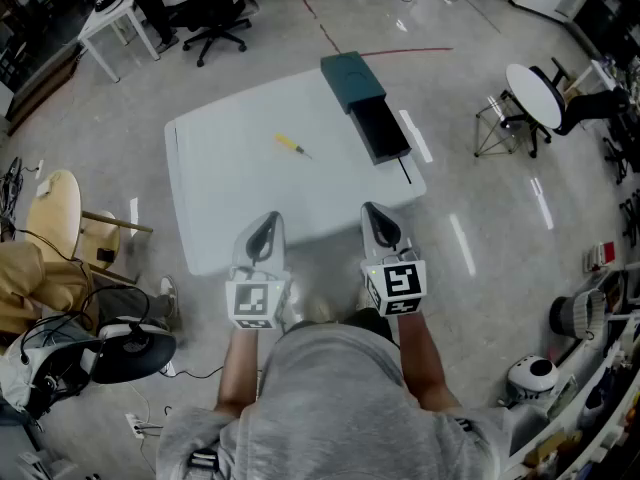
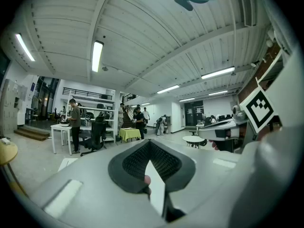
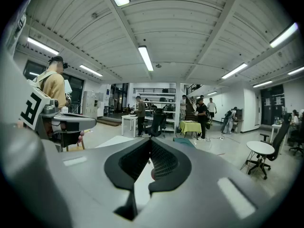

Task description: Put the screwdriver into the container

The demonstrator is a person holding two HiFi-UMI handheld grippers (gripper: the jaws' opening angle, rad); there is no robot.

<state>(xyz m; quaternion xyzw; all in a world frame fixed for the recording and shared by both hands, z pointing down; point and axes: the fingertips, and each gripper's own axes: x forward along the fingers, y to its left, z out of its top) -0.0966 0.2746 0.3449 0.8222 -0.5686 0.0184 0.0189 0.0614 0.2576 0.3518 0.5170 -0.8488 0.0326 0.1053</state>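
Note:
A screwdriver (image 1: 293,146) with a yellow handle lies near the middle of the white table (image 1: 230,198). Behind and to its right sits the container (image 1: 365,108), a dark teal box with its black drawer pulled out toward me. My left gripper (image 1: 262,232) and right gripper (image 1: 380,225) hover side by side over the table's near edge, well short of the screwdriver. Both are shut, with nothing between the jaws. Both gripper views point up and out into the room, so the left gripper (image 2: 150,146) and right gripper (image 3: 151,145) show only their closed jaws there. The screwdriver is not visible in either gripper view.
A thin black rod (image 1: 405,169) lies on the table beside the drawer. A small round white table (image 1: 533,93) and a chair stand at the right. A wooden chair (image 1: 55,208) is at the left, and a black office chair (image 1: 215,18) is at the back.

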